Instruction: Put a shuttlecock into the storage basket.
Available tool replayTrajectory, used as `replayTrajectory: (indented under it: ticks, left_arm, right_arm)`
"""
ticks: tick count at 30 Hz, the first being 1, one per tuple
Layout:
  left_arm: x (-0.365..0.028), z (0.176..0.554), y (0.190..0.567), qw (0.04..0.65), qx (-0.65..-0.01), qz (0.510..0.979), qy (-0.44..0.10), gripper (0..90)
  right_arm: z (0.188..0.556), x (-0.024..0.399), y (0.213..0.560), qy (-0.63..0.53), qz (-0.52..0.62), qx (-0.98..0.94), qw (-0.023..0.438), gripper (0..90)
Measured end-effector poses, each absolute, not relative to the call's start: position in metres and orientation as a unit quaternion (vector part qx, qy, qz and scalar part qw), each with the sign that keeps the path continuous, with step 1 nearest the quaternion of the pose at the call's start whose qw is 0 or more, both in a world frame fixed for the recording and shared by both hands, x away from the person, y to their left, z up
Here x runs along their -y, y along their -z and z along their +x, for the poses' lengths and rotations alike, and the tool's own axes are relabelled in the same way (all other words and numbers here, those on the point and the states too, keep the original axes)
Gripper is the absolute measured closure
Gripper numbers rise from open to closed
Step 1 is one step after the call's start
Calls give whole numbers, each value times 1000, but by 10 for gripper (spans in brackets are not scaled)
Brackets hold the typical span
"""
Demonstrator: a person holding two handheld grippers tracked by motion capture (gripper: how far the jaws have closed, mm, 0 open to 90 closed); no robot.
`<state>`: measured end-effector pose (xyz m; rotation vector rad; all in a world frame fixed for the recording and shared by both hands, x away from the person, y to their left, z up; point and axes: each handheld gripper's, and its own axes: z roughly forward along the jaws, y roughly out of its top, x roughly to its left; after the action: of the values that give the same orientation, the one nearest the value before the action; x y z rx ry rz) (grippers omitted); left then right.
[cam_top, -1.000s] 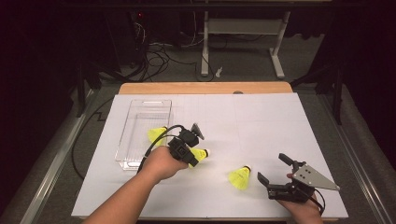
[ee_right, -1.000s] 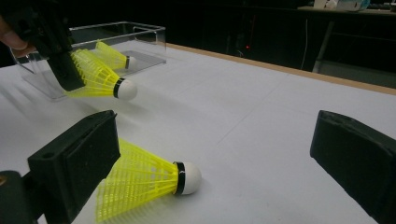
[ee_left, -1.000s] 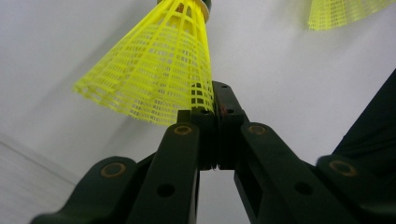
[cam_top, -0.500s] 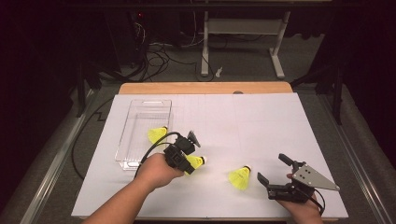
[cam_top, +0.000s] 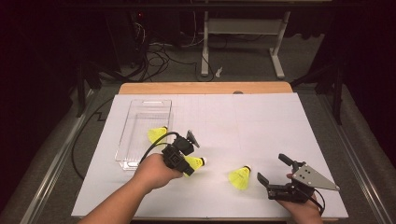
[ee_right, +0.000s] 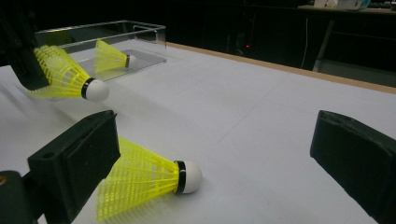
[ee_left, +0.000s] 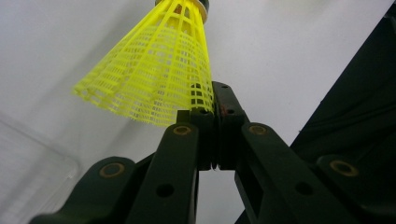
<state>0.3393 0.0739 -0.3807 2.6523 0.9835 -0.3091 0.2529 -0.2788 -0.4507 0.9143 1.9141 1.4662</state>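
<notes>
We see a yellow plastic-mesh shuttlecock with a white cork tip (cam_top: 195,163) pinched at the rim of its skirt by the left gripper (cam_top: 187,164), whose two black jaws are pressed together on the mesh; in the left gripper view the same shuttlecock (ee_left: 154,70) fans out above the closed jaws, with its tip pointing away from the camera. In the high view this held shuttlecock sits near the middle of the white sheet-covered table (cam_top: 261,121), just to the right of the transparent rectangular plastic box (cam_top: 140,122), with its tip pointing to the right.

Inside that box we note one more yellow shuttlecock (cam_top: 157,134), lying on its side at the right-hand wall of the container; the right gripper view shows it (ee_right: 112,59) lying in the box, tip toward the right. The rest of the box floor appears bare.

A third yellow shuttlecock (cam_top: 240,177) lies on its side on the table, between the two hands and close to the right gripper (cam_top: 275,172). That gripper's jaws stand wide apart and hold nothing; in its own view the lying shuttlecock (ee_right: 149,179) rests just beside its left jaw, apart from the right one. The person's right hand (cam_top: 303,203) grips the tool at the near table edge.
</notes>
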Motion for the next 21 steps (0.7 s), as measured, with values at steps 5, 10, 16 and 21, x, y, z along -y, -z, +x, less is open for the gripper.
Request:
replayTrajectory:
  ticks: [5,10,16,21]
  left_arm:
    - [-78,341,366,143,-338,924,109,886]
    - [-83,344,352,147,-337,924,107,888]
    - [-91,348,337,148,-349,919,104,887]
    - [-99,353,326,151,-357,916,100,887]
  right_arm:
    - [253,278,451,-546,340,-714,277,21]
    - [253,278,451,-546,342,-713,276,21]
    - [253,278,451,-546,342,-713,275,21]
    - [253,279,451,-547,343,-712,275,21]
